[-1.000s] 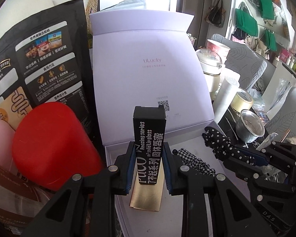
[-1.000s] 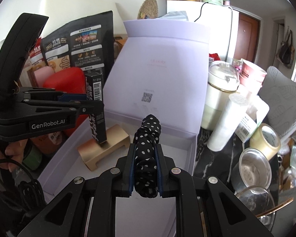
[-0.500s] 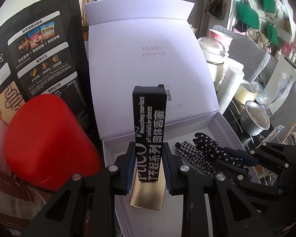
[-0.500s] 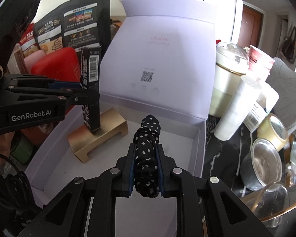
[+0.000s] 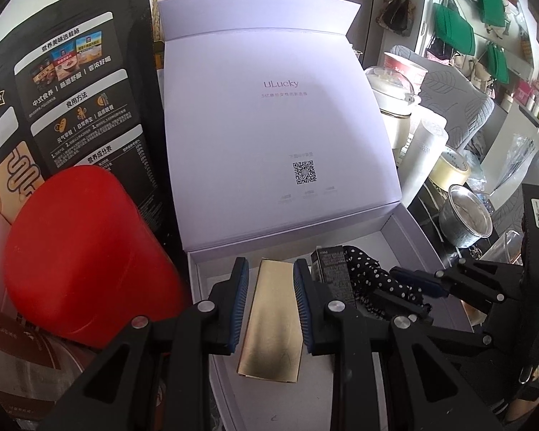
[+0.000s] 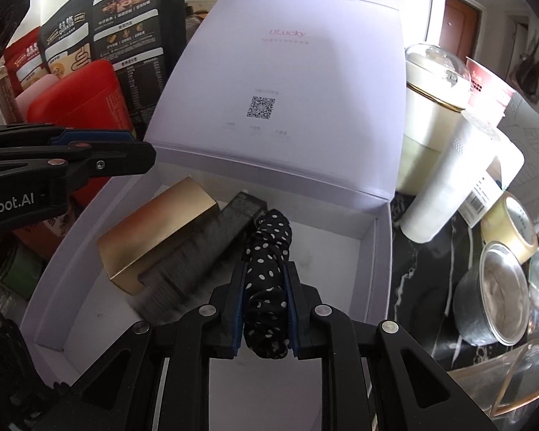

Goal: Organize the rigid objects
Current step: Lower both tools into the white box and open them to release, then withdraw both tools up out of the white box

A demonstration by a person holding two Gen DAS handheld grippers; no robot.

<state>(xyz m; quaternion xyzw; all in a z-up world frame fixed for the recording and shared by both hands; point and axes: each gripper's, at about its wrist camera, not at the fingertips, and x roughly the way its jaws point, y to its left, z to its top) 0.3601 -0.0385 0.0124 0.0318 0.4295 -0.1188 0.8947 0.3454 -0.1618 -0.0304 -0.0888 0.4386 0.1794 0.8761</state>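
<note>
An open lilac gift box (image 6: 382,258) has its lid (image 5: 269,125) standing upright at the back. On its floor lies a gold block (image 6: 158,230), also under my left gripper (image 5: 269,269). That gripper's jaws stand narrowly apart with nothing between them. A black lipstick carton (image 6: 212,240) lies blurred beside the gold block, seen as the carton (image 5: 332,269) right of my left fingers. My right gripper (image 6: 266,269) has a black polka-dot cloth roll (image 6: 269,237) between its pads, low in the box. Its jaws are opening while the pads still touch the cloth.
A red canister (image 5: 79,251) and a black food pouch (image 5: 72,89) stand left of the box. On the right are a cream lidded pot (image 6: 431,107), a frosted white tube (image 6: 449,186), a tape roll (image 6: 510,226) and a metal cup (image 6: 496,294) on dark marble.
The black carton has left my left gripper's jaws and now lies in the box beside the gold block. My right gripper has come down into the box with the cloth roll.
</note>
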